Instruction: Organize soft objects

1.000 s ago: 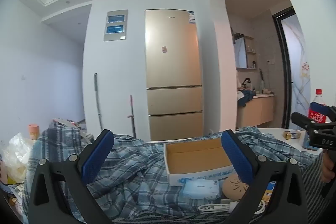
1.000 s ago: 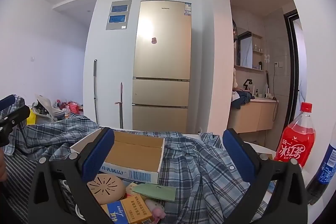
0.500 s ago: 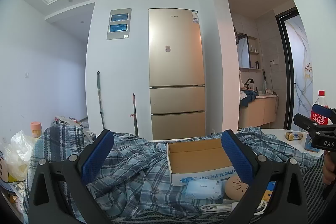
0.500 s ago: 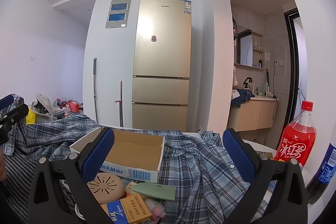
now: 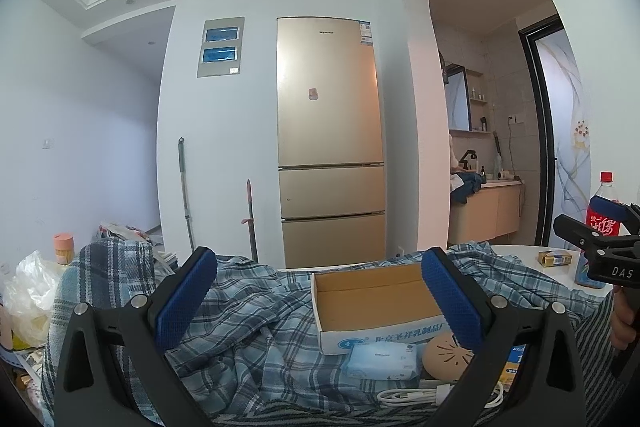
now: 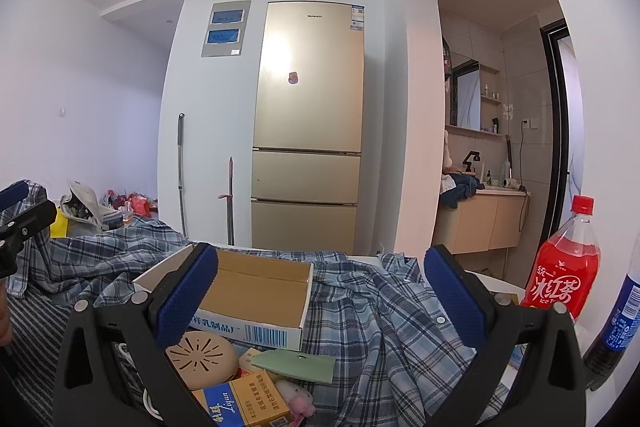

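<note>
I stand at a white round tabletop (image 5: 516, 251) that is mostly covered by one rumpled blue plaid shirt (image 5: 256, 311); the cloth spreads from the left side across to the right edge and bunches around one open cardboard box (image 5: 372, 301), which sits on top of it. Beyond the tabletop the room has white walls, one tall gold fridge (image 5: 330, 135) with one small sticker on its door, two poles leaning on the wall beside it, and an arched opening into a washroom with a counter.

My left tool (image 5: 318, 303) is spread wide and grips nothing, its blue pads hovering over the shirt and the box. My right tool (image 6: 320, 297) is likewise released and bare, held over the same box from the other side (I see its black frame at the far right of the left view too).

In front of the box I count one pack of wipes (image 5: 382, 361), one tan round vented case (image 6: 202, 359), one white cable (image 5: 436, 394), one green flat card (image 6: 294, 366), one blue and gold cigarette pack (image 6: 244, 403) and one small pink plush toy (image 6: 298, 397), the other soft thing here, lying just beside that pack. On the right stand one red iced tea bottle (image 6: 562, 273) and one dark cola bottle (image 6: 616, 331), near each other.
</note>
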The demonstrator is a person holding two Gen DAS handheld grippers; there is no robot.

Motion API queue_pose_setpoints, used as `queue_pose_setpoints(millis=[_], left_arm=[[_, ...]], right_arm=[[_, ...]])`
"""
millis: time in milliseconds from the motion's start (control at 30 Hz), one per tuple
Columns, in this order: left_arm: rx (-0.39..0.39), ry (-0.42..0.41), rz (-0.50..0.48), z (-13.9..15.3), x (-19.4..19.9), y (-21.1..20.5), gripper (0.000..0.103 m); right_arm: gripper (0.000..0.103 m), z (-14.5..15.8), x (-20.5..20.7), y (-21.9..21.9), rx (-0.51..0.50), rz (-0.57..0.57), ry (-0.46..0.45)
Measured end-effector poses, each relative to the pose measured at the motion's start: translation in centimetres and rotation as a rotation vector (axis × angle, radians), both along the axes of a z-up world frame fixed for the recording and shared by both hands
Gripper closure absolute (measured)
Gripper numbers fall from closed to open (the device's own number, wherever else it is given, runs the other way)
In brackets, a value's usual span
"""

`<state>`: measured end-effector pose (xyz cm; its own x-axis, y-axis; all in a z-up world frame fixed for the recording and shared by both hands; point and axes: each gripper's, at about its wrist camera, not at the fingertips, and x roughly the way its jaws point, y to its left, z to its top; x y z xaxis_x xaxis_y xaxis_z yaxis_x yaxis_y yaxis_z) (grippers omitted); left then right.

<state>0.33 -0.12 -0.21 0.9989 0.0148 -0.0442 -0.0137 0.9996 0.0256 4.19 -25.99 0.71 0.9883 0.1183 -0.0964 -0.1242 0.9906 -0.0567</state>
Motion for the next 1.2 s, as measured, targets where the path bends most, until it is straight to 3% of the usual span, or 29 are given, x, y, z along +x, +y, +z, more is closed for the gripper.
queue_pose_setpoints(millis=[200,467,933,1200], left_arm=[[-0.001,0.019,0.016,-0.1,0.4,-0.4,0.000],[-0.033,0.084,-0.057,-0.3,1.5,0.6,0.000],[-0.032,0.092,-0.028,-0.8,1.7,0.6,0.000],[-0.031,0.116,-0.081,-0.4,2.0,0.6,0.000]], right_arm=[[0.000,0.0,0.0,0.1,-0.003,-0.008,0.000],[0.000,0.0,0.0,-0.4,0.020,-0.042,-0.003],[0.000,0.0,0.2,-0.1,0.006,-0.073,0.005],[0.000,-0.1,0.3,0.9,-0.036,-0.041,0.012]])
